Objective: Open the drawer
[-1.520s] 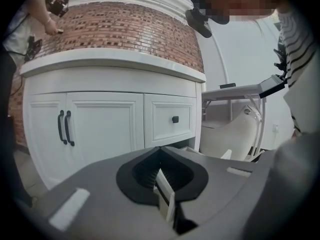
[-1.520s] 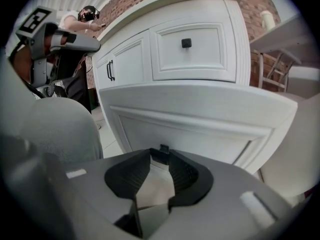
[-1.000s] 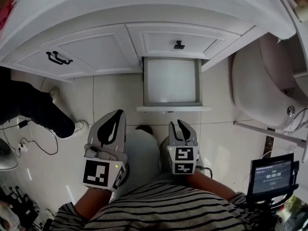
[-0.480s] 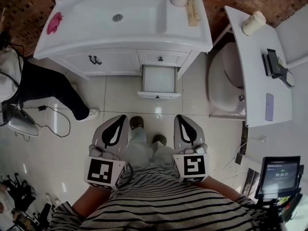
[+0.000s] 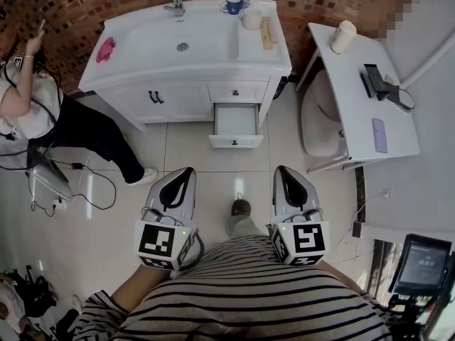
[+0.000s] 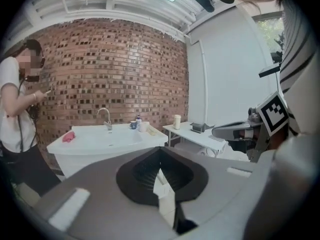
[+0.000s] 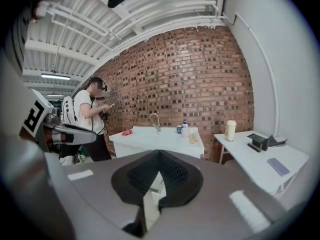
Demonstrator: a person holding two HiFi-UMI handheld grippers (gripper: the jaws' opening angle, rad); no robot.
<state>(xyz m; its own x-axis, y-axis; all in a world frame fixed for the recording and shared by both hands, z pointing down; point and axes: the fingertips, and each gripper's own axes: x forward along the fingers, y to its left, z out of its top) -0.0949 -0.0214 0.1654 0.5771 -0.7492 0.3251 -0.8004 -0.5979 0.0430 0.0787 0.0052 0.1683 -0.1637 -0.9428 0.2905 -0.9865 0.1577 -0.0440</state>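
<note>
The white vanity [image 5: 146, 55] stands against the brick wall. Its lower right drawer [image 5: 235, 121] is pulled out over the floor tiles, with its front panel and small dark knob [image 5: 235, 142] facing me. Both grippers are held high and well back from it, in front of my striped shirt. My left gripper [image 5: 186, 170] [image 6: 160, 149] is shut with nothing in it. My right gripper [image 5: 283, 169] [image 7: 159, 151] is also shut and holds nothing. In both gripper views the jaws point toward the vanity from a distance.
A person [image 5: 43, 112] stands at the left beside the vanity. A white side table [image 5: 359, 98] with a cup and a phone is at the right, with a rounded white fixture [image 5: 316, 119] under it. Cables [image 5: 71, 183] lie on the floor at left. A monitor [image 5: 424, 261] is at bottom right.
Both grippers have risen and pulled back from the drawer as the view lifted. The right jaws, open a second ago, have closed. The drawer stays pulled out.
</note>
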